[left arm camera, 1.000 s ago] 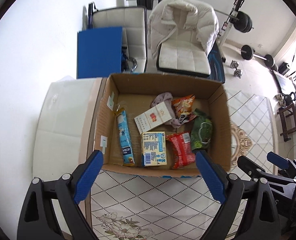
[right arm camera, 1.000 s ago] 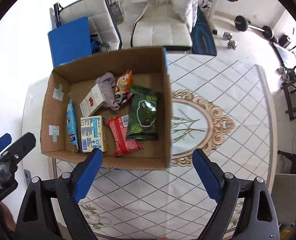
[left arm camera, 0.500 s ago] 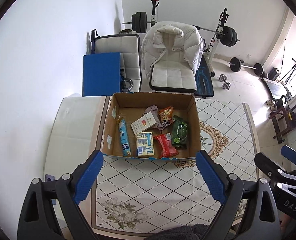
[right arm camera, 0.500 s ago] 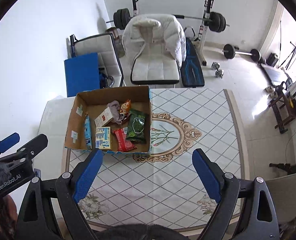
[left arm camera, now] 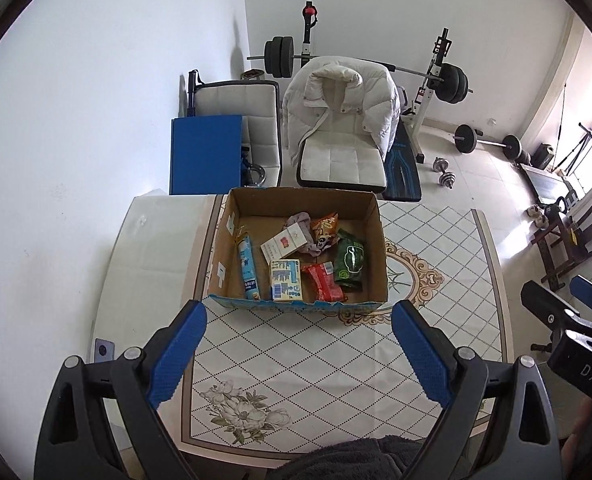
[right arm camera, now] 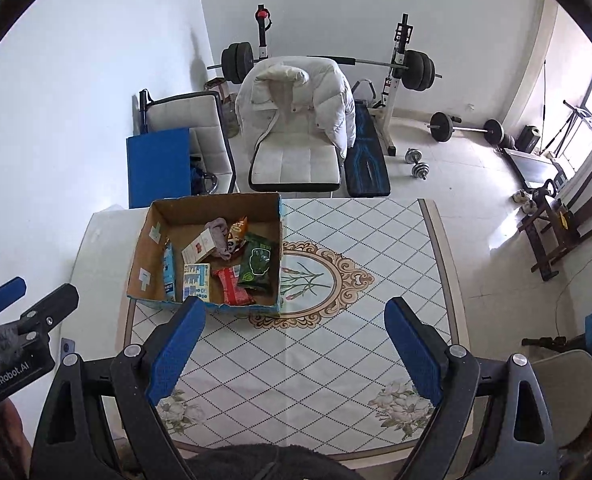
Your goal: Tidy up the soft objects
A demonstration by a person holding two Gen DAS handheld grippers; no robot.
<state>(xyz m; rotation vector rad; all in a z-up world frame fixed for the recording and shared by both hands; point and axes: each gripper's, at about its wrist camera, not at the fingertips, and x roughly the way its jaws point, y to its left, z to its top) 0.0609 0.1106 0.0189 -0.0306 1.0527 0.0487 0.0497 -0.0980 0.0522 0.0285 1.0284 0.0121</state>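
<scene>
Cardboard box (left arm camera: 370,236) sits open-topped on the table (left arm camera: 336,380), toward its far left part. In my left view the long axis runs left to right, front wall facing the camera; in my right view the box (right arm camera: 143,256) appears skewed, its right wall just beside the oval medallion (right arm camera: 320,280) printed on the tablecloth.

Contents, left to right: blue tube-shaped pack (left arm camera: 247,266) lying along the left wall, long axis pointing front to back; yellow-and-blue carton (left arm camera: 284,280) flat near the front wall; white-and-red flat box (left arm camera: 283,243) behind it, tilted; red snack packet (left arm camera: 322,287) angled toward the front right; green pouch (left arm camera: 350,260) by the right wall, long axis front to back; orange snack bag (left arm camera: 324,228) and a crumpled grey-pink cloth (left arm camera: 300,220) at the back, touching each other.

Left gripper (left arm camera: 298,350): blue pads spread wide, nothing between them, held short of the box. Right gripper (right arm camera: 293,346): also spread wide, holding nothing, over bare tablecloth.

Right view alone shows the whole medallion and two flower prints; the left gripper's body enters at its left edge. Left view alone shows a phone-like object (left arm camera: 104,349) on the table's left edge.

Beyond the table: white chair with puffy jacket (left arm camera: 342,104), blue board (left arm camera: 205,154), barbell rack (left arm camera: 436,76).
</scene>
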